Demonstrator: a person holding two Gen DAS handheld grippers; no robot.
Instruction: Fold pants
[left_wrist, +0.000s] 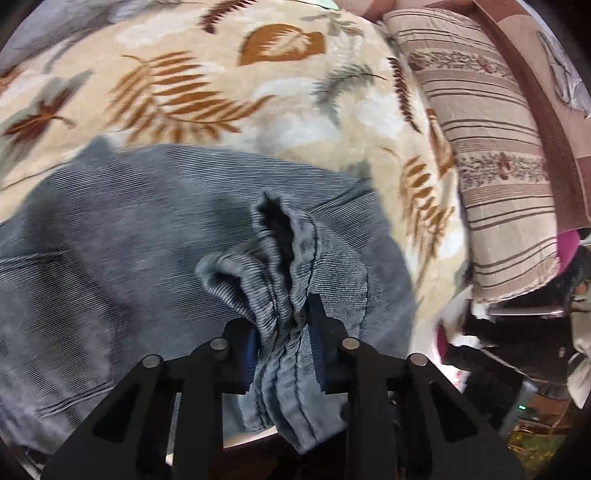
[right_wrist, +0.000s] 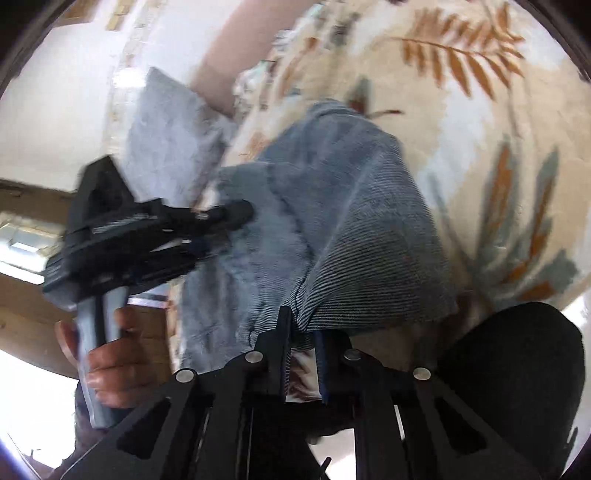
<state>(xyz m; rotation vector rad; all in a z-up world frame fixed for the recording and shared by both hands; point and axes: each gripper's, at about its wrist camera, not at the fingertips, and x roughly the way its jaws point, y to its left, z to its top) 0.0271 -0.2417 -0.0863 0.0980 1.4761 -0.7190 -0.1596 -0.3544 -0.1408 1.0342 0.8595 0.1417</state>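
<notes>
The grey-blue ribbed pants (left_wrist: 140, 236) lie on a cream leaf-print blanket (left_wrist: 221, 85). My left gripper (left_wrist: 284, 325) is shut on a bunched hem of the pants, which sticks up between the fingers. In the right wrist view the pants (right_wrist: 351, 221) drape over the blanket (right_wrist: 498, 110). My right gripper (right_wrist: 301, 332) is shut on a lower edge of the pants. The left gripper (right_wrist: 236, 216) shows there at the left, held by a hand and gripping the cloth.
A striped pillow (left_wrist: 487, 155) lies at the blanket's right, against a brown headboard (left_wrist: 546, 122). Dark clutter (left_wrist: 517, 332) sits beyond the bed edge at the lower right. A grey pillow (right_wrist: 166, 136) lies at the blanket's far side. A dark rounded shape (right_wrist: 517, 369) is at the lower right.
</notes>
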